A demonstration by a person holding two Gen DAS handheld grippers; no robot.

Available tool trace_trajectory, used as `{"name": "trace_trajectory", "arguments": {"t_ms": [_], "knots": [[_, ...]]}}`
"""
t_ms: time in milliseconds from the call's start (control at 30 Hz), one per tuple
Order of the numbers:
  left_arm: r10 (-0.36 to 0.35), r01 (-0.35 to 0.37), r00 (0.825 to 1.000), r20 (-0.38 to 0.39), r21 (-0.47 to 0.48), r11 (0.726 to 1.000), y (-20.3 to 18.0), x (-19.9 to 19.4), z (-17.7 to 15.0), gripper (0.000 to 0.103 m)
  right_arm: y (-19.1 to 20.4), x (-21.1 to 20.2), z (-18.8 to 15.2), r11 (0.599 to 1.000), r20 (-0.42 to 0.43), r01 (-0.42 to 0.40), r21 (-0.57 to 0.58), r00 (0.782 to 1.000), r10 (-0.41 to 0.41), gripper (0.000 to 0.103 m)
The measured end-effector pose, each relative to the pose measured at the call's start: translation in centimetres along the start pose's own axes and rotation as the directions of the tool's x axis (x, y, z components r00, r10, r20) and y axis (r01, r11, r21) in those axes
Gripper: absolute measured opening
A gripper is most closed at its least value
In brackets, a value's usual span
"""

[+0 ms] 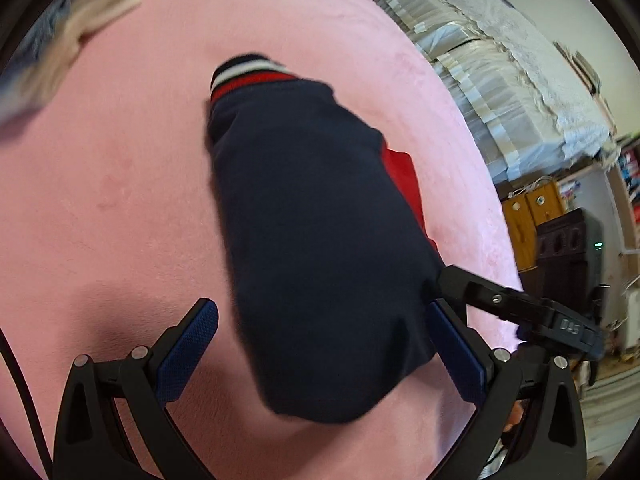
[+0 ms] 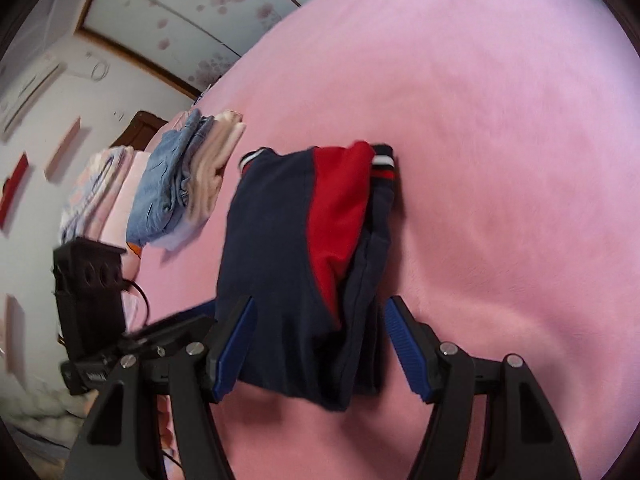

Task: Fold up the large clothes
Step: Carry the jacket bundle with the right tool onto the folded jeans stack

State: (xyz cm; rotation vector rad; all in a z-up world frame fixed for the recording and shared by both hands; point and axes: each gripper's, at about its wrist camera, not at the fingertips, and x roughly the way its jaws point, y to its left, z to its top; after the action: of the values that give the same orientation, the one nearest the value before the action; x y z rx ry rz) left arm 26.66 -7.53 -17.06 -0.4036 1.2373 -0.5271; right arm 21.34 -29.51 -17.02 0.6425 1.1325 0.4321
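Both claws stood spread: the left gripper [image 1: 322, 354] had its blue pads apart on either side of the near end of the folded navy-and-red garment [image 1: 316, 248], and the right gripper [image 2: 320, 350] straddled that same end, not pinching. The garment lay on the pink blanket [image 2: 500, 120], striped cuff at the far end. Stacked folded clothes [image 2: 180, 184] sat far left.

Home bedroom. Bed with pink fleece blanket [image 2: 500, 120] takes most of both views. Folded clothes stack [image 2: 180, 184] lies on it near the edge. Wardrobe with floral sliding doors [image 2: 192, 4] and wall air conditioner [image 2: 28, 88] behind. Lace-covered bedding pile [image 1: 500, 68] and yellow wooden cabinet [image 1: 528, 216] beside the bed.
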Motion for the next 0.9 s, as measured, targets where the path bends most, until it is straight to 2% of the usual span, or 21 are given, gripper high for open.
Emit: {"name": "trace_trajectory", "arguments": {"t_ms": [200,433,600,667,733,767,900], "knots": [[-0.027,0.025,0.999,-0.026,-0.055,0.998,1.8,2.0,0.5,0.102,-2.3,2.8,1.1,0.988,-0.083,-0.095,0.118,0.991,0.105,0.066],[-0.022,0.021,0.999,-0.03,-0.039,0.999,1.8,3.2,0.7,0.102,-3.6,4.7,2.2,0.962,-0.079,-0.18,0.204,0.977,0.2,0.066],[-0.033,0.032,0.999,-0.03,-0.023,0.999,1.4,3.7,0.9,0.102,-3.7,5.5,2.9,0.953,-0.074,-0.22,0.209,0.968,0.24,0.066],[-0.036,0.036,0.999,-0.027,-0.019,0.999,1.3,3.7,1.1,0.102,-3.7,5.6,3.0,0.952,-0.068,-0.232,0.202,0.966,0.25,0.061],[-0.033,0.033,0.999,-0.013,-0.012,0.999,1.2,3.7,1.2,0.098,-3.8,5.6,2.9,0.947,-0.058,-0.253,0.199,0.961,0.269,0.048],[-0.041,0.041,0.999,-0.006,-0.01,0.999,1.2,3.5,1.2,0.091,-3.7,5.5,2.8,0.947,-0.052,-0.258,0.193,0.961,0.273,0.046],[-0.042,0.042,0.999,0.022,0.002,0.999,1.1,2.5,0.9,0.078,-3.1,4.7,2.3,0.957,-0.021,-0.246,0.153,0.967,0.252,0.034]]}}
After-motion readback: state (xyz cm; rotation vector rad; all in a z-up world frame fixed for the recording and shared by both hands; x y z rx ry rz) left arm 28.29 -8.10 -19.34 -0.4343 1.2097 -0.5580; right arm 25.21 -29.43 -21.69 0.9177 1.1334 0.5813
